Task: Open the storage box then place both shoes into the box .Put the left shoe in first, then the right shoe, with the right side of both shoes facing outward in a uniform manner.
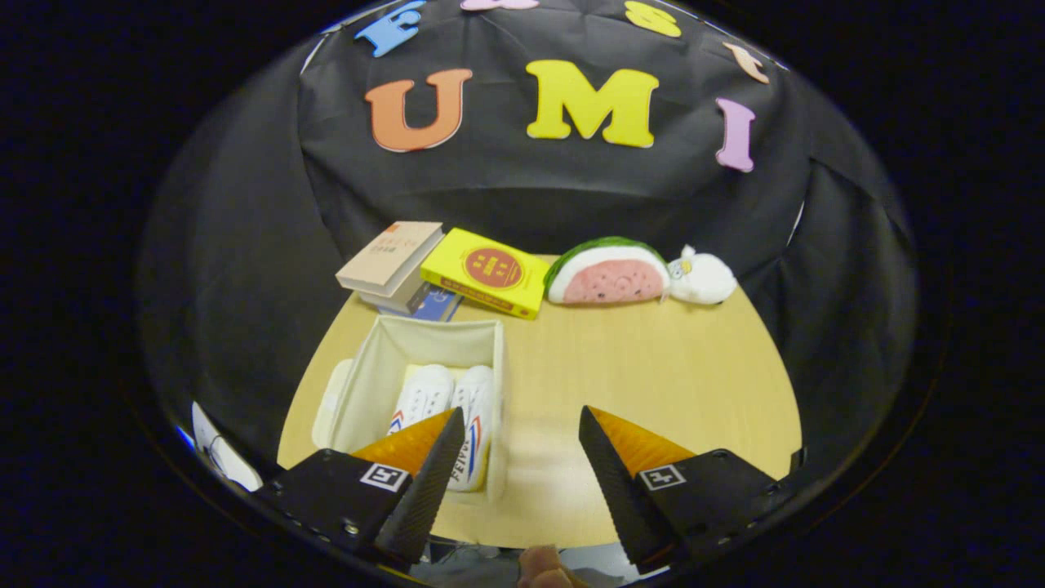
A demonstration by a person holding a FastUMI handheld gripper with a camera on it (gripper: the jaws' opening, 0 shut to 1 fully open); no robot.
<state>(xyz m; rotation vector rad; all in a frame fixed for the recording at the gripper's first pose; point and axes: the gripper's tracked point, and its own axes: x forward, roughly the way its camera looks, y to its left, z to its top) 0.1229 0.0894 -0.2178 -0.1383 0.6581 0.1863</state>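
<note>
Hovering gripper point(521, 425) over wooden table point(653, 367), fingers spread wide, holding nothing | storage box point(371, 384) open, just ahead of left finger | both white sneakers point(449, 408) inside, side by side | books point(441, 265), watermelon plush point(608, 273) beyond.

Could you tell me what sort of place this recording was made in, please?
Most likely a staged recording booth, not a home: black cloth wall behind a small wooden table with props, books, plush toys, and a storage box holding shoes. The tongs hang open.
</note>
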